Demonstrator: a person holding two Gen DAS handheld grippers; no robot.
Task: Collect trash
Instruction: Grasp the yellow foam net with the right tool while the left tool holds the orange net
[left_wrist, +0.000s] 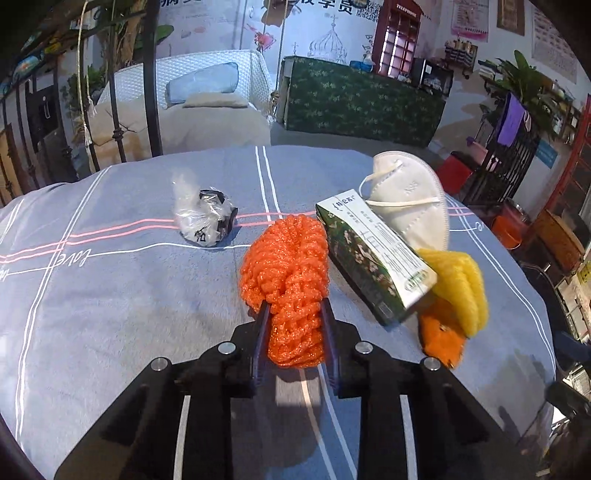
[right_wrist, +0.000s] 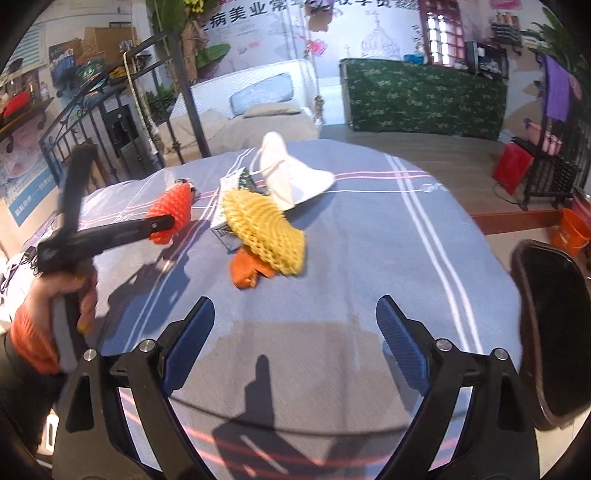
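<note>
Table under a blue-grey striped cloth carries the trash. The white face mask sits at 1 o'clock in the left wrist view, leaning on a green carton, with yellow foam net and an orange scrap at 3 o'clock. Left gripper pinches the orange foam net (lifted or resting, unclear). Crumpled clear wrapper lies at 11 o'clock. Right gripper is spread wide, holding nothing.
</note>
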